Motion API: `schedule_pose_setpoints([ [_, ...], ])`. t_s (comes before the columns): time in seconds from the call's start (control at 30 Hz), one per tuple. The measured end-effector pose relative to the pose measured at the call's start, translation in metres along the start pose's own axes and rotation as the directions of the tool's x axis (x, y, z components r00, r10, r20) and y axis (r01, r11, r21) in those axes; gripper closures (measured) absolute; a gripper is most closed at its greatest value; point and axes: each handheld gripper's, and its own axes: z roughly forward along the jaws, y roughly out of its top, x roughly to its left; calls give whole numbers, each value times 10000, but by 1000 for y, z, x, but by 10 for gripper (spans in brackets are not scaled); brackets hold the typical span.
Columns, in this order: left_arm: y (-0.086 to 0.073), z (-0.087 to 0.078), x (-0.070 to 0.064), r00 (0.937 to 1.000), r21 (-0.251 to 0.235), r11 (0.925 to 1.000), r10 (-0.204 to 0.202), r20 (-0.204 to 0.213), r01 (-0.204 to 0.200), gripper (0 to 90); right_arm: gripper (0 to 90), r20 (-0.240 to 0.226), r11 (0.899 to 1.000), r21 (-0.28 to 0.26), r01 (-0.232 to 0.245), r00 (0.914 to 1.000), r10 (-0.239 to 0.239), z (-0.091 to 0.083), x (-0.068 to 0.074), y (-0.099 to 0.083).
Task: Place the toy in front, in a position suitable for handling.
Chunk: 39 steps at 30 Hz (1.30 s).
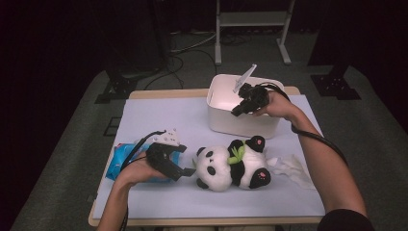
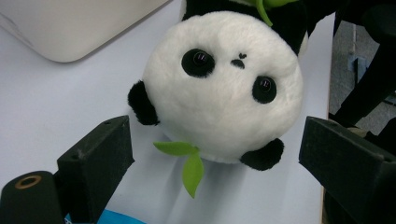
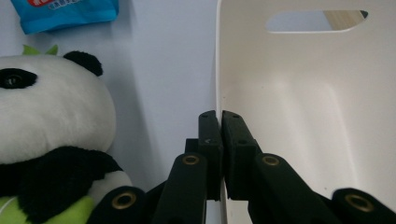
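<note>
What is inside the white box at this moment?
The white box looks empty: the right gripper view shows bare inner walls and a handle slot. The right gripper is shut on its near wall, one jaw inside. The floor under the jaws is hidden.

blue packet (image 1: 126,159) partly hidden under left gripper (image 1: 188,171) and hand; panda (image 2: 223,88) body cut off at the left gripper view's top edge.

A: Is the high view well lit?
B: Only the lavender-white table cover (image 1: 159,120); the surroundings fall into near-black, and the picture is soft and grainy.
A: Any glare?
B: A bright patch glows inside the white plastic bin (image 3: 299,107). The fluffy black-and-white panda plush (image 2: 224,88) is sharp, with soft shadows beneath.
</note>
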Motion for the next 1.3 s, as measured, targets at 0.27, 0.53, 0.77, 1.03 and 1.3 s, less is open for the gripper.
schedule_pose_setpoints([
  [0.27, 1, 2, 0, 10000, -95, 9999, -69, 41, 69, 88, 866, -400, 9989, 41, 461, 9981, -459, 0, 12, 1],
  [0.53, 3, 3, -1, 10000, -4, 10000, 8, 85, -8, 88, 864, -590, 9961, 16, 884, 9944, -881, -2, 25, -1],
  [0.77, 5, 4, -2, 9999, -23, 10000, 38, 120, -38, 88, 862, -660, 9950, -30, 995, 9928, -995, -4, 31, -3],
  [1.03, 5, 5, -2, 9999, 22, 10000, 70, 142, -70, 88, 860, -631, 9938, 125, 1101, 9920, -1091, -4, 37, -2],
  [1.3, 6, 6, -3, 9998, 33, 9999, 106, 162, -106, 88, 855, -677, 9937, 15, 1118, 9915, -1115, -4, 41, -4],
])
